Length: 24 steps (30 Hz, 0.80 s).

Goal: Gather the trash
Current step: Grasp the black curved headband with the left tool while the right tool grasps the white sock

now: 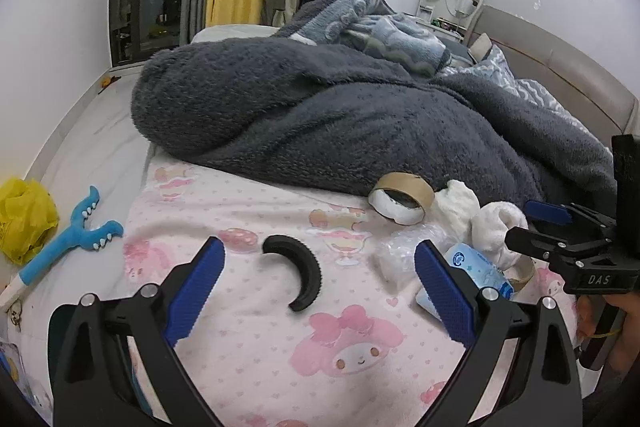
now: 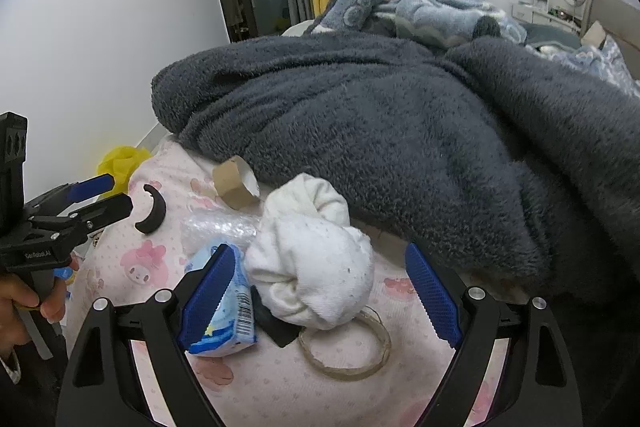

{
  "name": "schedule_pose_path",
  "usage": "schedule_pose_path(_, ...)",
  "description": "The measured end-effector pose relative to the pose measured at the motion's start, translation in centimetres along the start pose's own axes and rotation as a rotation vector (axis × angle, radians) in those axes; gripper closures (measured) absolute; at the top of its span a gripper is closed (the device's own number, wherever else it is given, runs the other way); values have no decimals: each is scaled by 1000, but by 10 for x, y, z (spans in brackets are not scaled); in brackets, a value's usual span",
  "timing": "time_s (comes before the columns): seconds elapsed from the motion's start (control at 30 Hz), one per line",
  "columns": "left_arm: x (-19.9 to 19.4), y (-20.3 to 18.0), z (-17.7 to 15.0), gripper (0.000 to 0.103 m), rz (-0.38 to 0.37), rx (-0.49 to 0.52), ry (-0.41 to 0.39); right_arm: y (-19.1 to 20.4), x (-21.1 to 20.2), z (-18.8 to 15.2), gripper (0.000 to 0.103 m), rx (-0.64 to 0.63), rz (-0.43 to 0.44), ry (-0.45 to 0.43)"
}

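I have both tongs spread wide and empty over the bed (image 1: pixel 248 355). My right tongs (image 2: pixel 320 291) hover around the balled white cloth (image 2: pixel 316 267), with the blue tissue packet (image 2: pixel 224 311) just beside their left pad. My left tongs (image 1: pixel 320 283) frame the black curved strip (image 1: pixel 298 273) on the pink sheet. The cardboard tape core (image 1: pixel 402 199) and crumpled clear plastic (image 2: pixel 218 227) lie close by. All of it looks light; the cloth is soft, so I'd pinch its bulk, and grip the packet across its flat sides.

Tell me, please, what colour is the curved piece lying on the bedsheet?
Black. The curved piece shows best in the left wrist view, on the pink cartoon-print sheet.
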<state>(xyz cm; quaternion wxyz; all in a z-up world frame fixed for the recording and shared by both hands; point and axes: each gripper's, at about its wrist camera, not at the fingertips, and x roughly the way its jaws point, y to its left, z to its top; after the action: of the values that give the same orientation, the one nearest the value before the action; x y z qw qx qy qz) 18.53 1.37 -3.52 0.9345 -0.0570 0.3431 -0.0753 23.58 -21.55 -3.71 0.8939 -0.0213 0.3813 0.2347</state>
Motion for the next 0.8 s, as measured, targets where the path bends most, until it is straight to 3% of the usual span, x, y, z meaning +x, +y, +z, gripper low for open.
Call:
schedule_pose_path(0.13,10,-5,-2,6,20,19,9,-4,4,1,27,10,20,5)
schedule_pose_path(0.37,24,-7,-7,8,39,19,27,-2,17,4,31,-2,54,37)
schedule_pose_path(0.43,27,-6,-8,14,48,12,32,-2,21,5,43,3,70,49)
schedule_pose_path(0.6,33,1,-9,16,51,-31,40,-5,21,5,58,14,76,53)
schedule_pose_path(0.8,36,10,-8,23,53,-78,45,-11,8,9,61,38,87,9)
